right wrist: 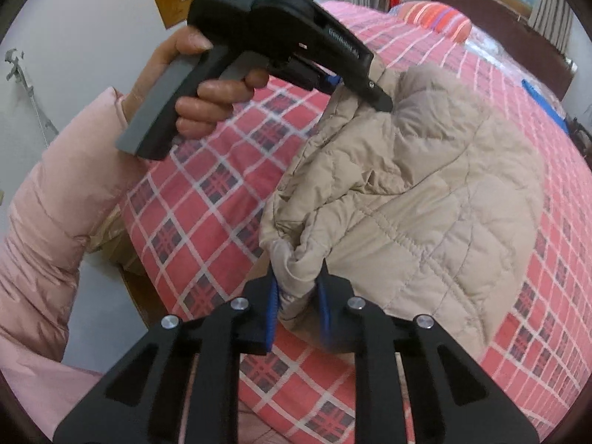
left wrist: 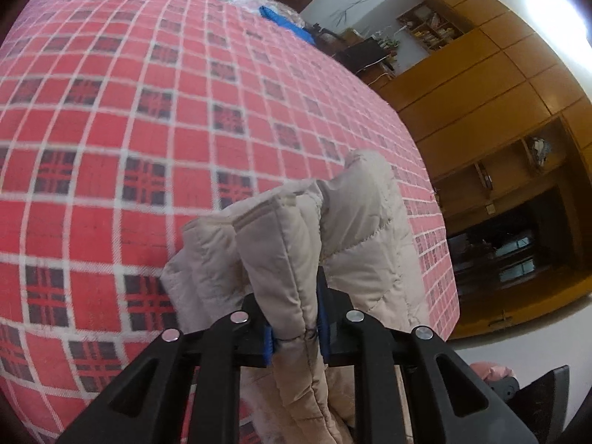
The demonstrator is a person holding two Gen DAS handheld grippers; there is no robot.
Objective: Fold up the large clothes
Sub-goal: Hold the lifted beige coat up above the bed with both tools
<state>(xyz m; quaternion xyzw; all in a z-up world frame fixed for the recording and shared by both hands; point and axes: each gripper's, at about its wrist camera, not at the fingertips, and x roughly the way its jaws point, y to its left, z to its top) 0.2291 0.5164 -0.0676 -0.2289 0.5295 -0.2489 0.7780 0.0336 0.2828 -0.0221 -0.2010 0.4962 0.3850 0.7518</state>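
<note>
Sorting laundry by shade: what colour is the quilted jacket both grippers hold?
Beige; the quilted jacket shows best in the right wrist view.

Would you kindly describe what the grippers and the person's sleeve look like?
Both the left gripper and right gripper are black, with blue pads and silver rivets. The left one has a grey-backed pistol handle and raised lettering. The sleeve is pink and quilted.

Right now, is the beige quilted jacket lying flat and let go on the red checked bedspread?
No, the left gripper and right gripper each pinch a bunched edge of the beige quilted jacket above the red checked bedspread.
</note>
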